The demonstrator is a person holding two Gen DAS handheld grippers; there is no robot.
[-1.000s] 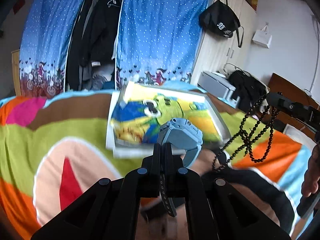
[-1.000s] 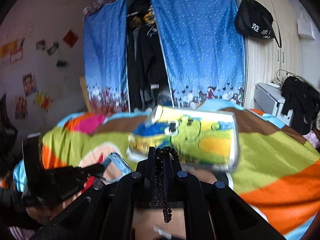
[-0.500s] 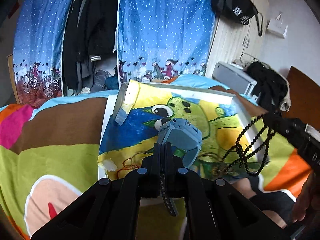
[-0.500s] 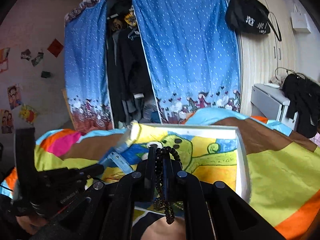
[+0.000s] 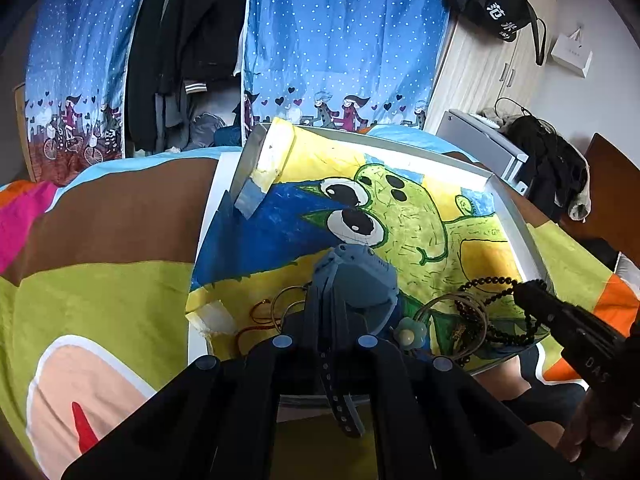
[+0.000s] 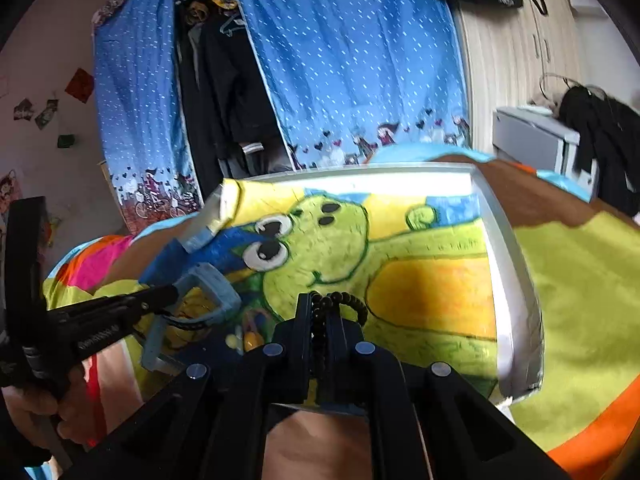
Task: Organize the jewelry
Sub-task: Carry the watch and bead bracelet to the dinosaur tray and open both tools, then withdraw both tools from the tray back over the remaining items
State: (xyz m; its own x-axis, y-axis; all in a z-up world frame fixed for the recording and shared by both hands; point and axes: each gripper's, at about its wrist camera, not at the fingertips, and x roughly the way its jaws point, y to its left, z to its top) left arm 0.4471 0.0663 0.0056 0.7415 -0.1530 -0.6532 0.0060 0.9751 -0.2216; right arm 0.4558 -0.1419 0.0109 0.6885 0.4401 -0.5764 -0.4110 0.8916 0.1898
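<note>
A shallow white tray (image 5: 516, 216) lined with a green cartoon drawing lies on the bed. My left gripper (image 5: 326, 309) is shut on the strap of a blue smartwatch (image 5: 354, 278), which hangs over the tray's near end. Under it lie gold bangles (image 5: 288, 304), a red cord (image 5: 250, 318) and a small flower piece (image 5: 408, 332). My right gripper (image 6: 318, 308) is shut on a black bead string (image 6: 350, 300). In the left wrist view that bead string (image 5: 486, 282) trails onto the tray floor from the right gripper (image 5: 522, 292). The right wrist view shows the left gripper (image 6: 172, 294) and the watch (image 6: 210, 284) over the tray (image 6: 516, 280).
The tray rests on a bedspread (image 5: 100, 280) of bright patches, partly over a person's knee (image 6: 320, 444). Blue dotted curtains (image 5: 340, 40) and hanging dark clothes (image 5: 184, 40) stand behind the bed. A hand (image 6: 36, 404) holds the left gripper's handle.
Both grippers have come down and forward from over the bedspread to the tray's near end. The bead string, which was hanging free, now reaches the tray floor. The grips are unchanged.
</note>
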